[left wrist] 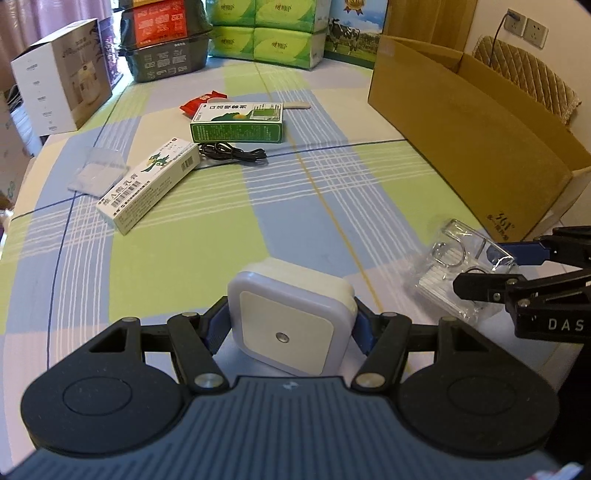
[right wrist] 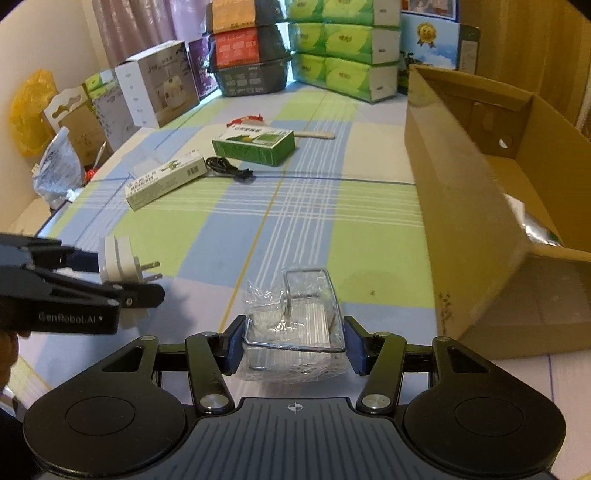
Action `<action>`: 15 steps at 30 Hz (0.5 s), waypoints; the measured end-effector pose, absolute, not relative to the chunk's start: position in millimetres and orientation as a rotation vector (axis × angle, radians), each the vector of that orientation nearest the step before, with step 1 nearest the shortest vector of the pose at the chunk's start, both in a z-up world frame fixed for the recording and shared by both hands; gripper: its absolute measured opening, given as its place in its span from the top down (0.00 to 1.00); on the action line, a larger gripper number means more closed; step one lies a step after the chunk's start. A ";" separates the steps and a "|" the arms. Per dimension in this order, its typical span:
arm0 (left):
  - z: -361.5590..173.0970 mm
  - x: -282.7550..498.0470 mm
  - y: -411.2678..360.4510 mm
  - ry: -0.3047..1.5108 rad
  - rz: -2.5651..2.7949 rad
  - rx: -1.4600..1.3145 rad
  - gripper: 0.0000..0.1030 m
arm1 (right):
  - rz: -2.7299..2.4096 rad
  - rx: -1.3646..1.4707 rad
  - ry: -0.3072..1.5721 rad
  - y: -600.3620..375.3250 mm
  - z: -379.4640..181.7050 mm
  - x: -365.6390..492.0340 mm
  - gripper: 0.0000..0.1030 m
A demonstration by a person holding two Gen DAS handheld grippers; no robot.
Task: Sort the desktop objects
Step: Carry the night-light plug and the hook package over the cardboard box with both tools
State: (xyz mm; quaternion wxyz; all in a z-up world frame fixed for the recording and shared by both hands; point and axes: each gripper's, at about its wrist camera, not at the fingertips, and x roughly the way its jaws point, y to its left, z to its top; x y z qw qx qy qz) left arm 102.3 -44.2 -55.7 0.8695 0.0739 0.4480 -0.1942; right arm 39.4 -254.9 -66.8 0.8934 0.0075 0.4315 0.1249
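Note:
A white square night light (left wrist: 290, 321) sits between my left gripper's (left wrist: 290, 326) blue pads, which are shut on its sides. From the right wrist view the night light (right wrist: 118, 262) shows its plug prongs pointing right, low over the cloth. My right gripper (right wrist: 295, 347) is shut on a clear plastic packet with a metal wire part (right wrist: 295, 325). The left wrist view has that packet (left wrist: 454, 258) at the right edge, in the right gripper (left wrist: 491, 269). An open cardboard box (right wrist: 472, 206) stands just right of it.
On the checked tablecloth (left wrist: 332, 177) lie a green medicine box (left wrist: 238, 122), a long white carton (left wrist: 147, 190), a black cable (left wrist: 232, 155), a red sachet (left wrist: 203, 101), a wooden stick (left wrist: 295, 106) and a clear bag (left wrist: 98, 171). Stacked packages (left wrist: 258, 33) line the far edge.

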 end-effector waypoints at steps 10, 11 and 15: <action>-21.1 75.8 -56.7 0.902 -0.372 0.083 0.40 | 0.229 0.039 0.863 -270.5 -38.2 13.8 0.50; -17.7 73.7 -58.6 0.899 -0.372 0.082 0.40 | 0.226 0.041 0.859 -272.2 -35.5 11.3 0.50; -5.5 66.3 -65.6 0.885 -0.378 0.080 0.40 | 0.223 0.051 0.845 -278.0 -25.8 3.6 0.50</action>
